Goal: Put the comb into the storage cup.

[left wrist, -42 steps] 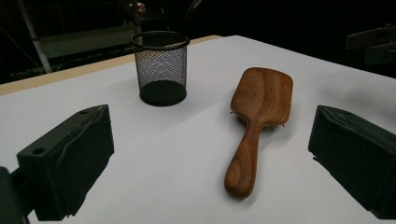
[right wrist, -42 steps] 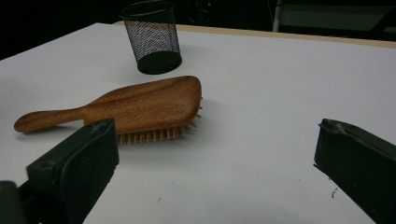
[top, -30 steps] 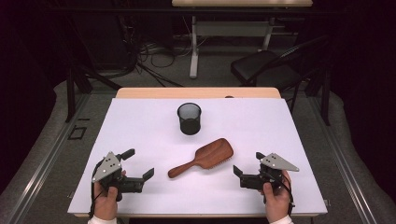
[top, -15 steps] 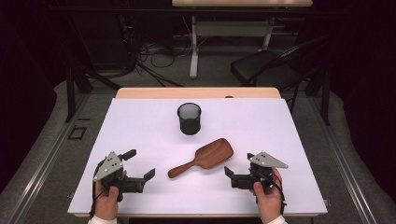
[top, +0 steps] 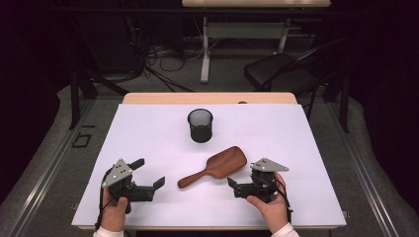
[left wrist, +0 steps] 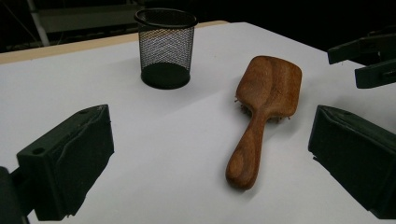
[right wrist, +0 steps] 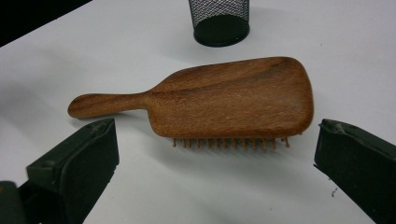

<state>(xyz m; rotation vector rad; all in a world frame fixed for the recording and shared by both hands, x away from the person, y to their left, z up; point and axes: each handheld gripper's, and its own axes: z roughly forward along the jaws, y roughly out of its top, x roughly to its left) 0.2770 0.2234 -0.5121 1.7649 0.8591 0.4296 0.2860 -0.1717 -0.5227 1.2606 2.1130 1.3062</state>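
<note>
A wooden hairbrush (top: 217, 166) lies bristles down on the white table (top: 306, 143), its handle pointing toward the near left. Behind it stands an empty black mesh cup (top: 200, 125), upright. My right gripper (top: 238, 175) sits just right of the brush head, open and holding nothing. In the right gripper view its jaws (right wrist: 215, 154) stand wide on either side of the brush (right wrist: 233, 98), a little short of it, with the cup (right wrist: 219, 21) beyond. My left gripper (top: 149, 172) rests open at the near left, apart from the handle. The left gripper view shows the brush (left wrist: 261, 107) and cup (left wrist: 166, 46) ahead.
The table's wooden far edge (top: 207, 98) shows behind the white top. Beyond it are a dark chair (top: 281, 71), a desk leg and floor cables. The right gripper's jaws (left wrist: 364, 60) appear at the right of the left gripper view.
My right gripper has moved left across the table, closing in on the brush head. The left gripper, brush and cup have stayed put.
</note>
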